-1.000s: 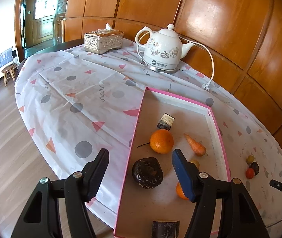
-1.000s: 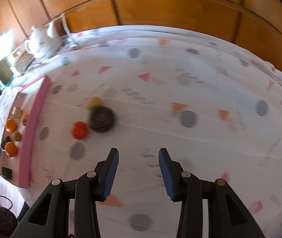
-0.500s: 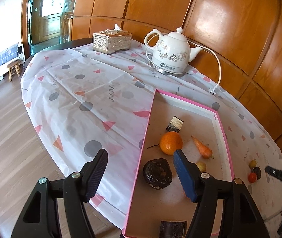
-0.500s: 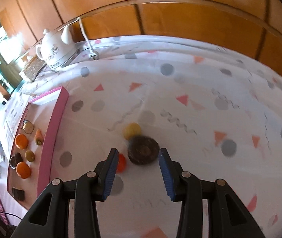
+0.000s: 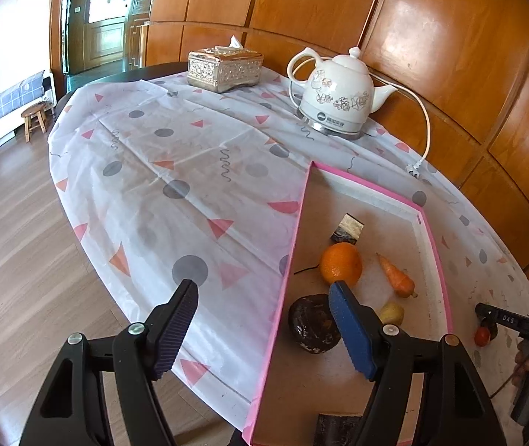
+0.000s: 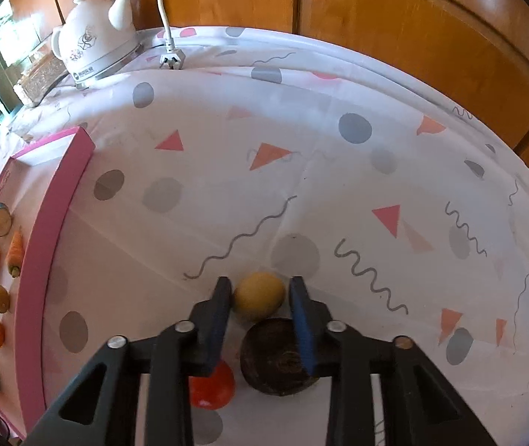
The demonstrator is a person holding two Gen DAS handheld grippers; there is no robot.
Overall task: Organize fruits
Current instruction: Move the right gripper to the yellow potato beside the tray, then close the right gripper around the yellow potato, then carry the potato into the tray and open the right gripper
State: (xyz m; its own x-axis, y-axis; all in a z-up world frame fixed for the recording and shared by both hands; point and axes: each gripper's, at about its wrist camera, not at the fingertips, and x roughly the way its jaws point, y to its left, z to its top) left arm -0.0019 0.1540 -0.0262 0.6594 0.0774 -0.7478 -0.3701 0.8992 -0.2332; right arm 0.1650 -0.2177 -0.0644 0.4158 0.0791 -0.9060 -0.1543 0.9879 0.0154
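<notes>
Yellow fruit [image 6: 259, 296] between right tool [image 6: 260, 290] — closing

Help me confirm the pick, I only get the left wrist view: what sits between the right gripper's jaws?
Observer: A yellow round fruit sits on the cloth between the tips of the right gripper, whose jaws have just been closing around it.
Operator: Gripped already?
Observer: Not clearly. One pad looks to touch it, and a thin gap shows at the other.
Operator: Anything crowding it?
Observer: A dark brown fruit lies right behind it, under the jaws, with a red fruit beside that.
</notes>
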